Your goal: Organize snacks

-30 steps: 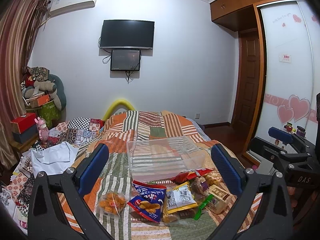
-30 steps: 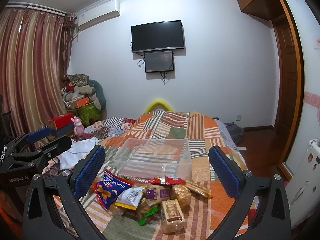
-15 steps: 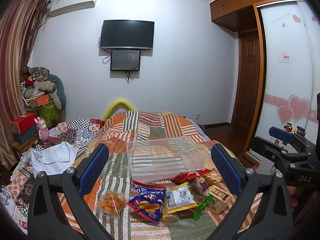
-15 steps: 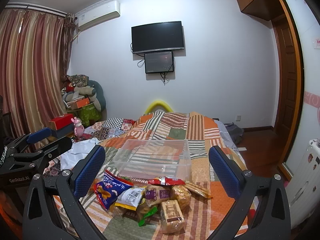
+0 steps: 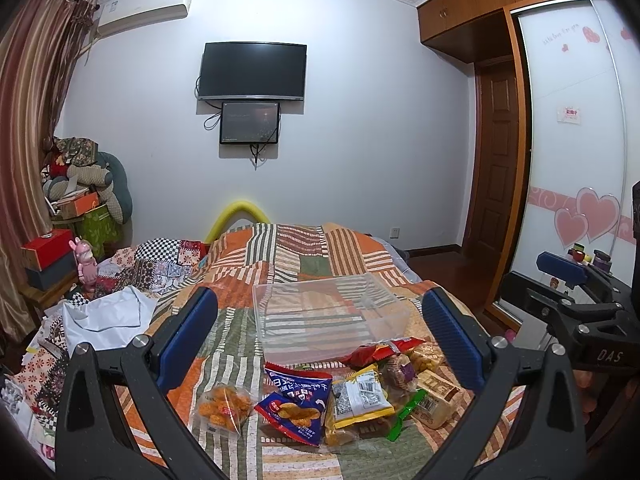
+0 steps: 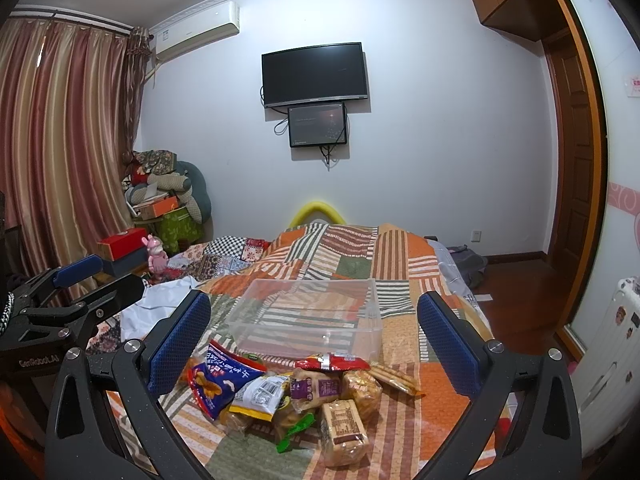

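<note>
Patchwork quilt (image 5: 280, 280) in orange, green and striped squares covers the bed, and its bare far half beyond the clear plastic bin (image 5: 328, 320) gives open room, while its right edge drops to a wood floor (image 6: 516, 280) and its left side is crowded with crumpled cloths (image 5: 104, 316). The bin sits open-topped and empty in the middle of the bed. Just in front of it lies the pile of snacks (image 6: 296, 396): a blue chip bag (image 5: 298, 404), a clear pack of orange pieces (image 5: 222, 400) set slightly apart to the left, a red packet (image 6: 332, 362) touching the bin's near wall, and a wrapped loaf (image 6: 344, 432) nearest the camera. The left gripper (image 5: 320, 340) hangs above the near edge of the bed with its blue pads spread wide, holding nothing, the pile and bin framed between them. The right gripper (image 6: 314, 340) hangs alongside, likewise spread wide and empty, with the pile below and between its fingers.
</note>
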Demonstrator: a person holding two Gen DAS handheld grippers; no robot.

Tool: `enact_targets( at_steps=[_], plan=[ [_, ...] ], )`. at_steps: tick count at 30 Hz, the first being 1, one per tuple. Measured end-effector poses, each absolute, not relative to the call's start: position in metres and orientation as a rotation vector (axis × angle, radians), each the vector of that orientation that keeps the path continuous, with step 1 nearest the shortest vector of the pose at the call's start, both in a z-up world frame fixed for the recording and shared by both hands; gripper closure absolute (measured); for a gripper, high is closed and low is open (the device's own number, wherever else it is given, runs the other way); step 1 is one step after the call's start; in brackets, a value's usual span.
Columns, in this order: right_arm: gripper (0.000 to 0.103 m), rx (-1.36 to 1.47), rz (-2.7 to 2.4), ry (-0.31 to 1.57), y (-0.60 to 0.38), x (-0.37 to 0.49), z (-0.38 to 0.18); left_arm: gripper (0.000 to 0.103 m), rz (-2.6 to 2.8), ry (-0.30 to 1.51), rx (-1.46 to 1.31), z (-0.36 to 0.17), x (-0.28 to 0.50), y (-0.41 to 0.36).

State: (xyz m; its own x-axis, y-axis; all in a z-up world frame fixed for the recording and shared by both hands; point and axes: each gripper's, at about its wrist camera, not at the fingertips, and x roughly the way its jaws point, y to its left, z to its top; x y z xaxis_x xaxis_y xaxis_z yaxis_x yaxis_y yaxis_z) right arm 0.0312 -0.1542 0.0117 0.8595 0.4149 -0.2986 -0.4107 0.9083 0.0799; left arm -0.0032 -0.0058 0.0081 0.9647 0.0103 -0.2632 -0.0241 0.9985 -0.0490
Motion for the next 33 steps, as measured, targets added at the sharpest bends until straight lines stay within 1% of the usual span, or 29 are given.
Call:
enact_targets(
  at_steps=[16, 24, 27, 29, 30, 31, 33],
  plan=[
    [0.0, 0.012, 0.426, 0.335, -0.153, 0.036, 0.009, 0.0, 0.015, 0.277, -0.052, 0.002, -0.001, -0.006],
    [0.0, 0.002, 0.421, 0.372, -0.149, 0.046, 0.0, 0.0, 0.022, 0.305, -0.081, -0.007, 0.009, 0.008],
    [0.001, 0.0, 0.423, 0.389, -0.149, 0.05, -0.006, 0.003, 0.041, 0.318, -0.078, -0.012, 0.015, 0.013],
    [0.003, -0.005, 0.418, 0.401, -0.15, 0.054, -0.01, 0.006, 0.047, 0.334, -0.078, -0.016, 0.019, 0.016],
    [0.004, -0.007, 0.418, 0.409, -0.15, 0.057, -0.013, 0.012, 0.047, 0.345, -0.08, -0.019, 0.022, 0.018],
    [0.008, -0.01, 0.417, 0.419, -0.15, 0.059, -0.015, 0.019, 0.046, 0.362, -0.083, -0.022, 0.025, 0.022],
    [0.011, -0.017, 0.416, 0.45, -0.151, 0.066, -0.022, 0.023, 0.046, 0.398, -0.083, -0.029, 0.031, 0.028]
  ],
)
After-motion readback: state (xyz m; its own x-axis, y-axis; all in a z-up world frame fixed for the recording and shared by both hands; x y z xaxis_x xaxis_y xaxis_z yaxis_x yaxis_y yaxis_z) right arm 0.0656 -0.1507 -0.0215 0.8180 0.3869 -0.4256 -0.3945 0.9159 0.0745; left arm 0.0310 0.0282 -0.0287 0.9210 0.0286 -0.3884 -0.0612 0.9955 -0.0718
